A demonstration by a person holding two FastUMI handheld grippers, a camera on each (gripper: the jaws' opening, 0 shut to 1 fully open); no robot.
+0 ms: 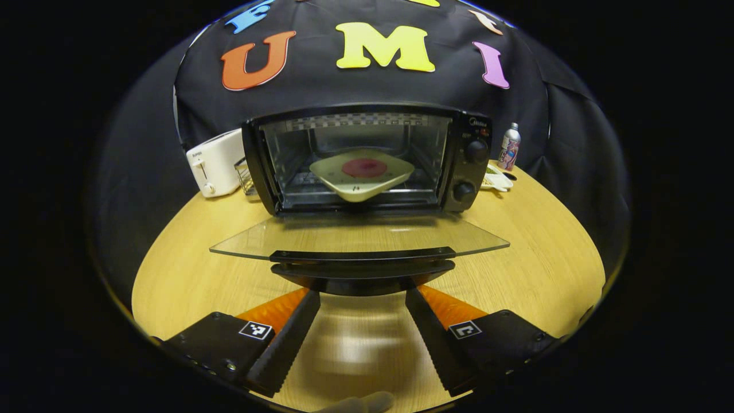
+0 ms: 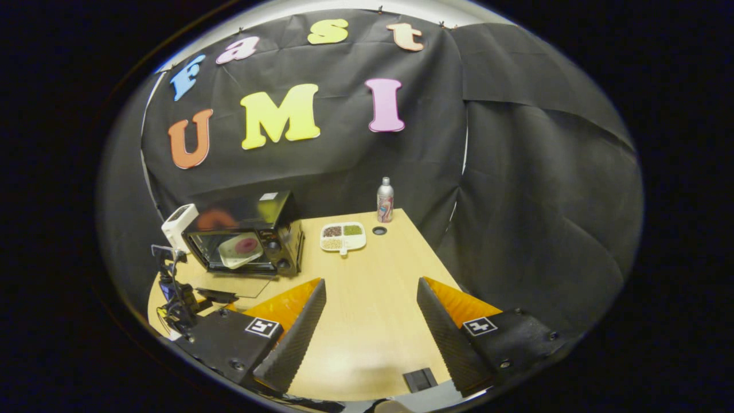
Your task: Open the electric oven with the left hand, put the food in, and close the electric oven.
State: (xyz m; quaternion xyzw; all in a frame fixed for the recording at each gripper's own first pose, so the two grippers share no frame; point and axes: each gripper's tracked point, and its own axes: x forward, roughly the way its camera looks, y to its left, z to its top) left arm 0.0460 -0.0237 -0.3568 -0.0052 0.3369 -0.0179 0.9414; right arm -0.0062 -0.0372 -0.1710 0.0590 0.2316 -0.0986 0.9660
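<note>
Resting inside the electric oven (image 1: 367, 158), a plate of food (image 1: 362, 175) is seen behind the lowered glass door (image 1: 359, 238); both the left gripper (image 1: 362, 318) and right gripper (image 2: 371, 321) are spread, empty.

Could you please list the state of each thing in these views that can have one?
Black electric oven: open.
Glass oven door: folded down flat, handle towards the left gripper.
Cream square plate with red food: inside the oven, tilted.
Left gripper: open, just short of the door handle.
Right gripper: open, holding nothing.
Silver bottle: upright.
</note>
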